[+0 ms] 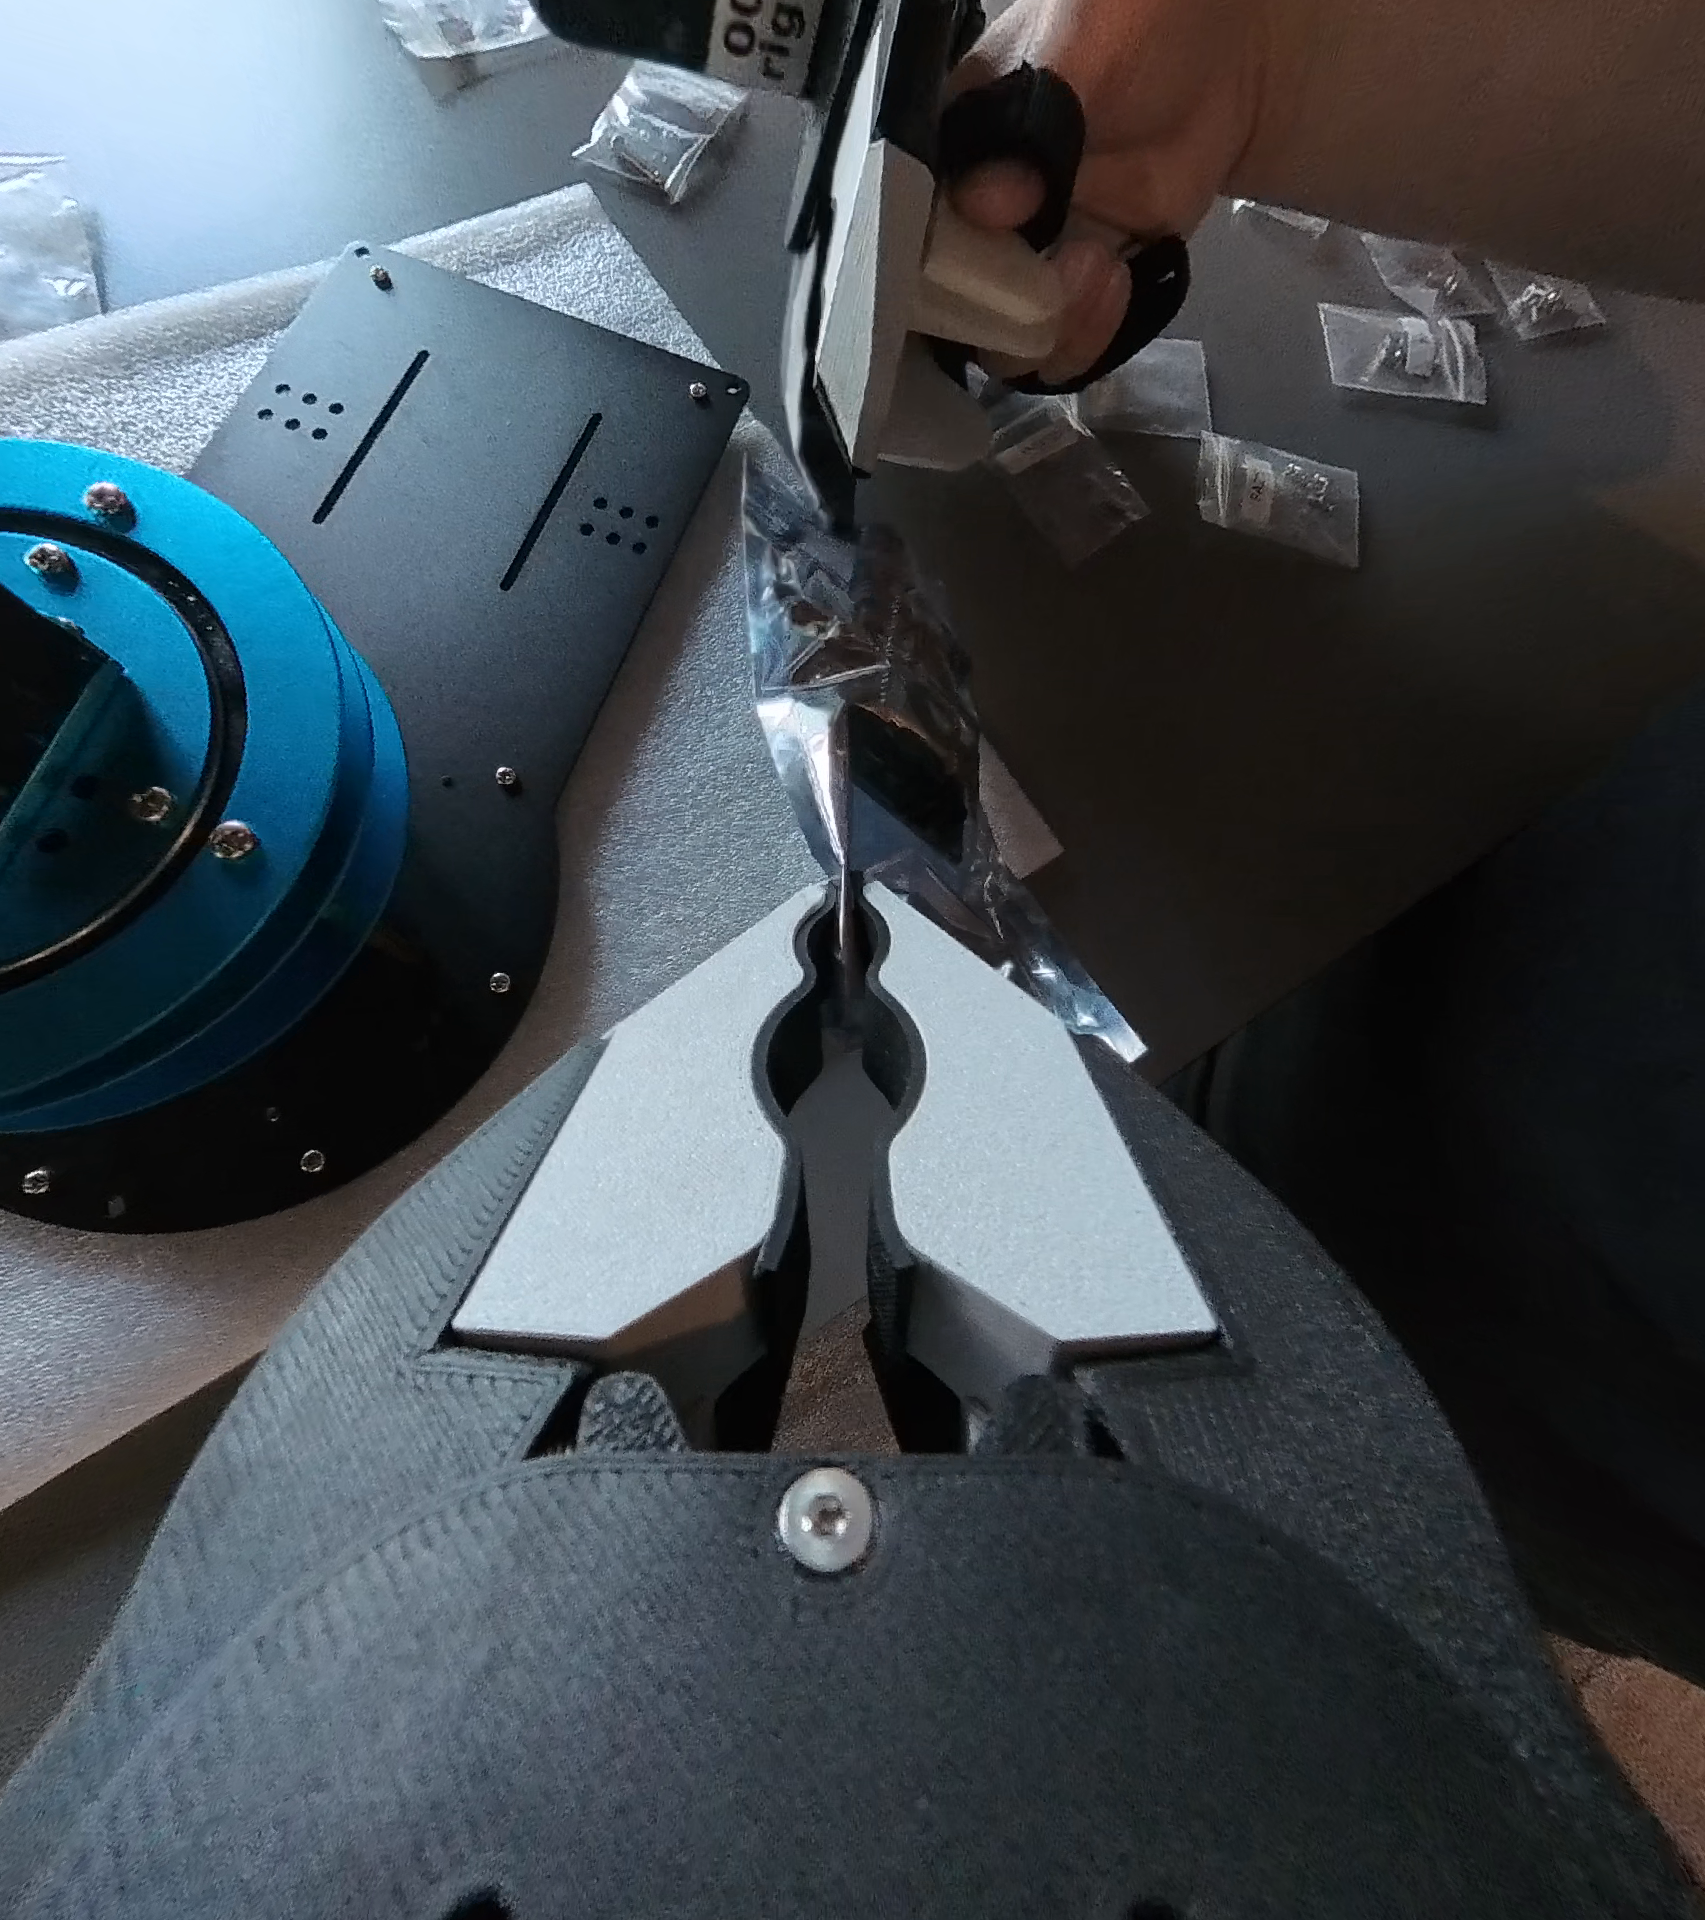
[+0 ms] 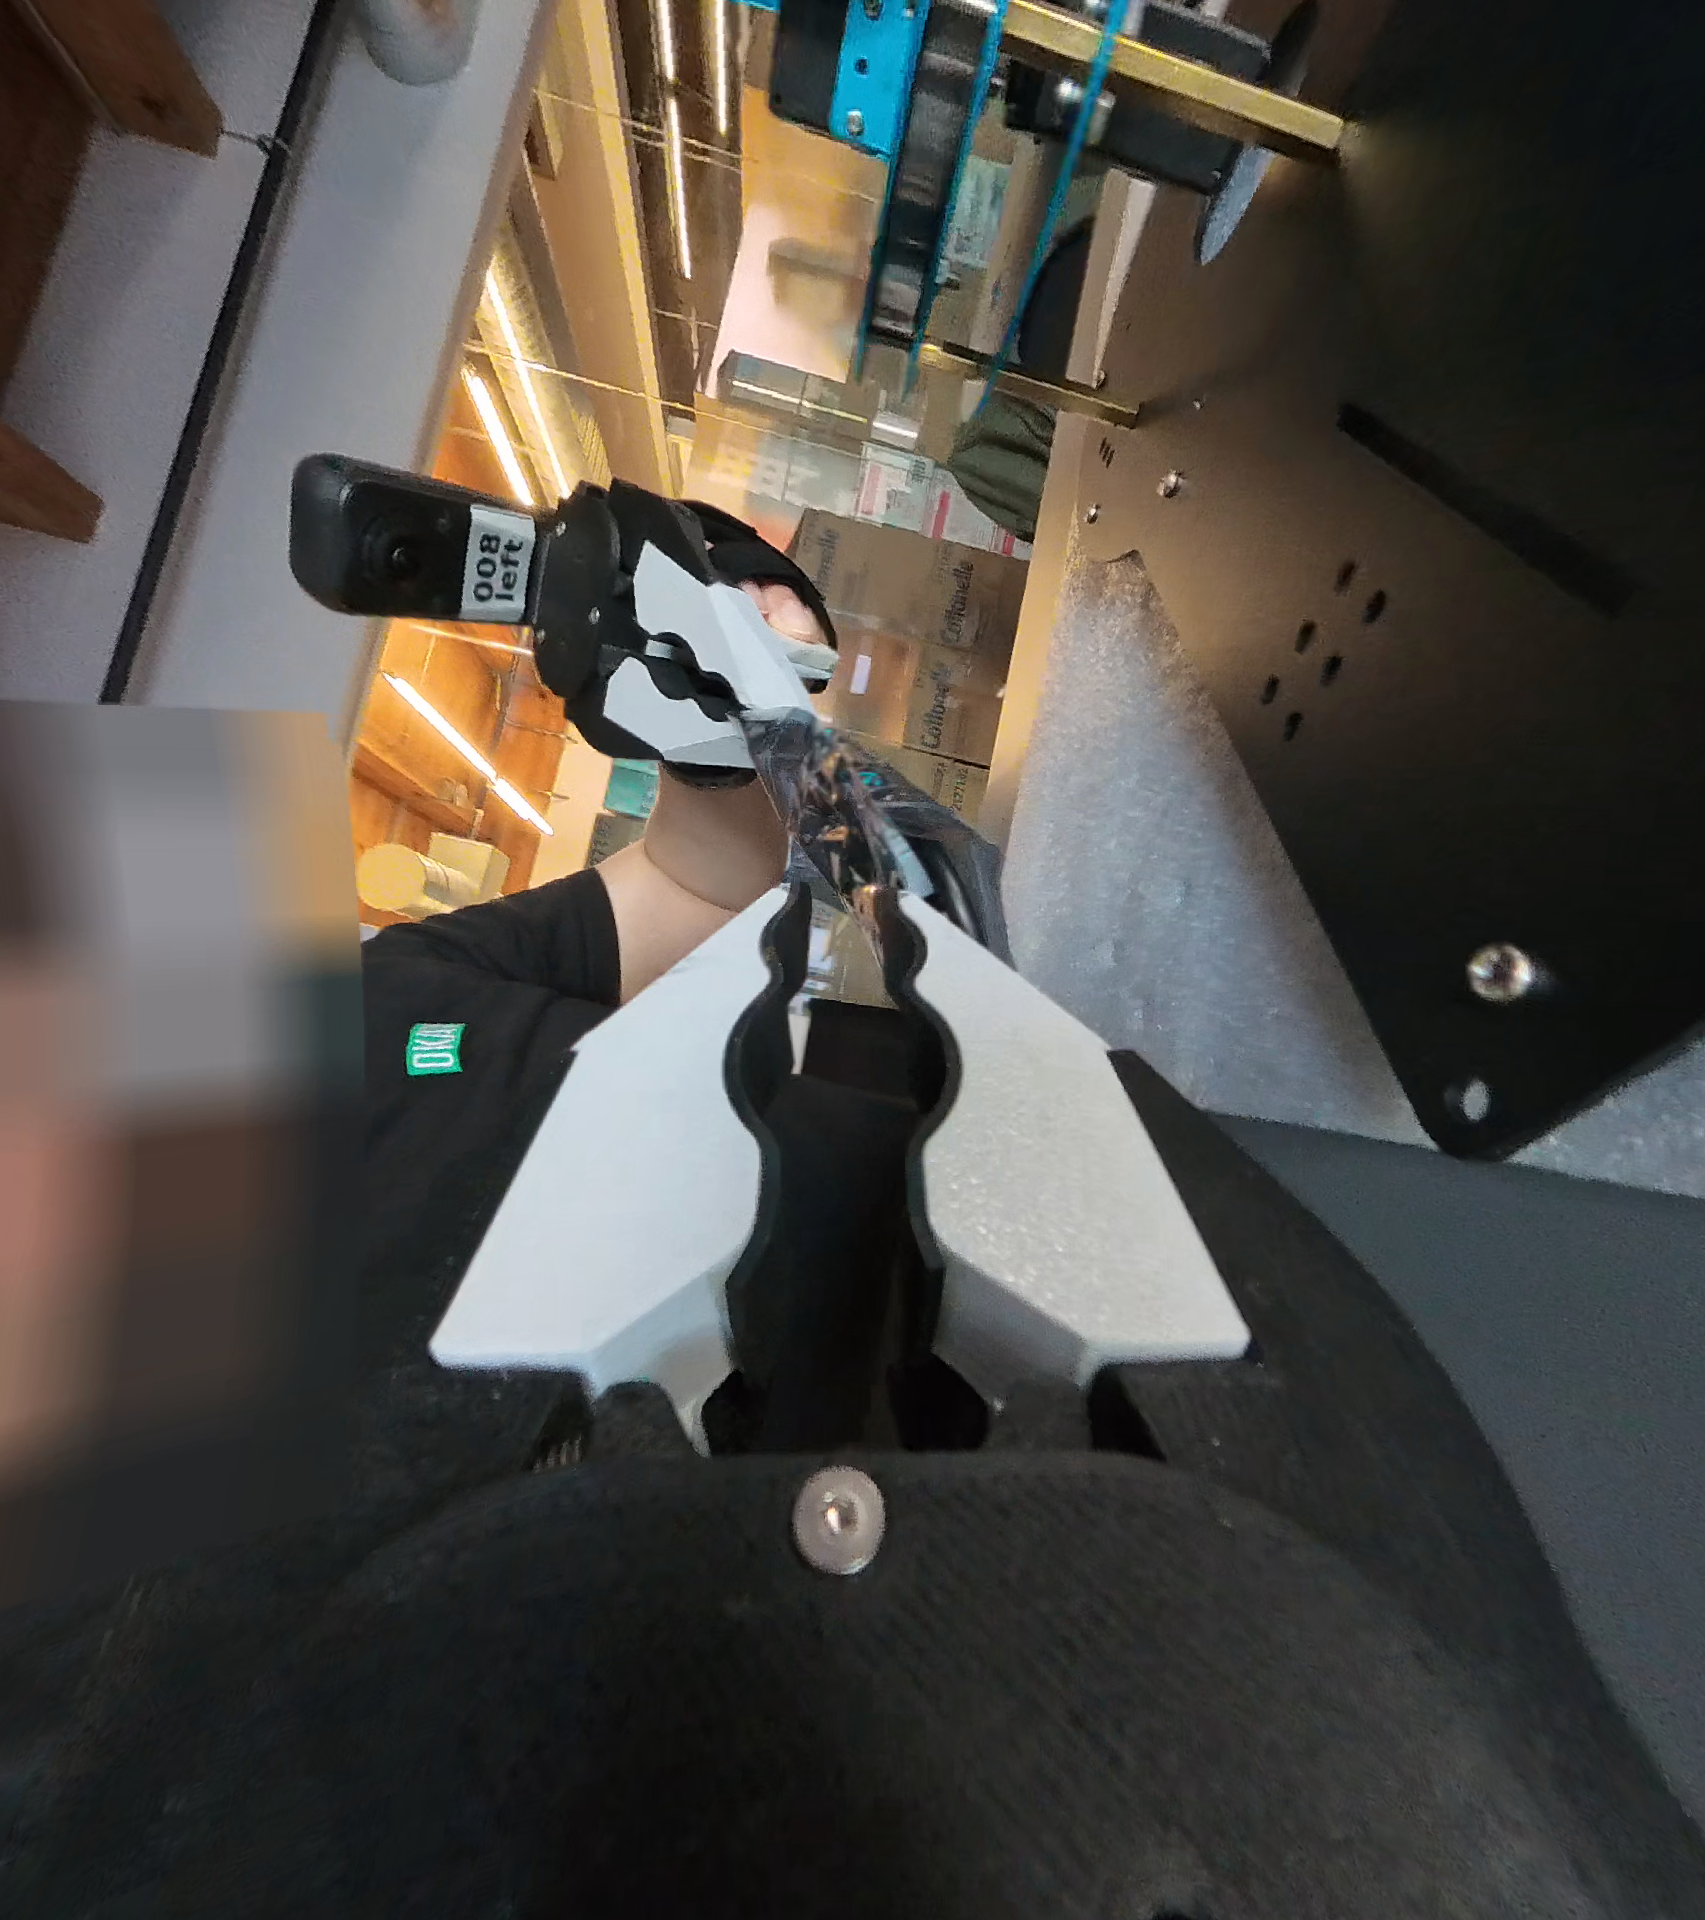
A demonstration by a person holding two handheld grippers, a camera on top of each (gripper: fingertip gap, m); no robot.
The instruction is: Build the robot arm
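A clear bag [image 1: 863, 665] hangs stretched between both tools, right of the plate [image 1: 474, 540] on foam [image 1: 682, 883].

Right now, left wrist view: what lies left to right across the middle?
blue ring assembly → black slotted plate → clear plastic bag, held between left gripper and right gripper → small parts bags on the grey table.

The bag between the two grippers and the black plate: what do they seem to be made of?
Bag: thin clear plastic film, glossy; it crinkles and glints. Black plate: probably metal sheet, matte dark coating; flat, with cut slots, holes and screws.
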